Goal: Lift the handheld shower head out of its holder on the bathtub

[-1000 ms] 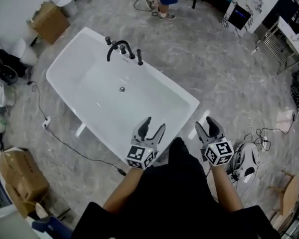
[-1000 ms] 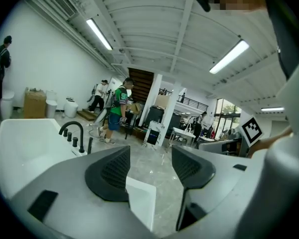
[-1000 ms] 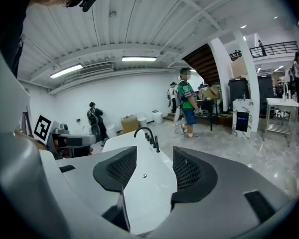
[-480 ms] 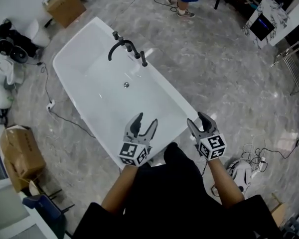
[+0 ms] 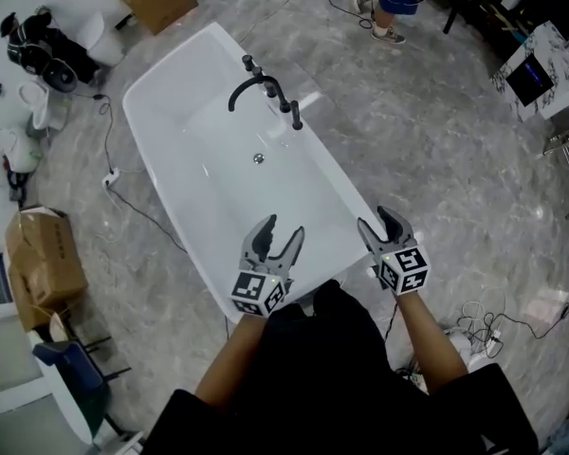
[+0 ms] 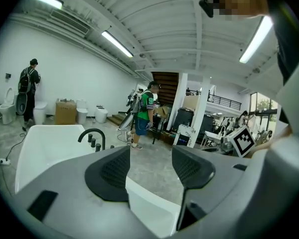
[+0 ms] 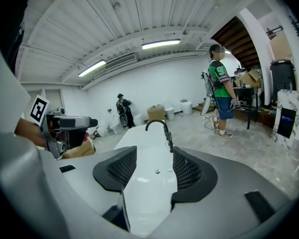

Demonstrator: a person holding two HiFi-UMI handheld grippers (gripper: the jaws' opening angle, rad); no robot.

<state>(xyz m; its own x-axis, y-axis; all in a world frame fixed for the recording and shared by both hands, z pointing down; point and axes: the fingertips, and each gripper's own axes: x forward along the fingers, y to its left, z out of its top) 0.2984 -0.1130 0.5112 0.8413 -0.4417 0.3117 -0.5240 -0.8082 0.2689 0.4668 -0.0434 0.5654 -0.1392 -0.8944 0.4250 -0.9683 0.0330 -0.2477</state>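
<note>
Nothing lifted yet: left gripper and right gripper gape empty (well apart from the slim black handheld shower head).

Glossy white bathtub — matt black faucet.

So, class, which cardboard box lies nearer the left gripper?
The cardboard box at the head view's left edge; the other box lies beyond the bathtub.

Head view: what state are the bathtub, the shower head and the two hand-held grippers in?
Bathtub: empty, no water visible.
Handheld shower head: seated upright on the far rim, untouched.
Left hand-held gripper: open, empty, over the tub's near end.
Right hand-held gripper: open, empty.
</note>
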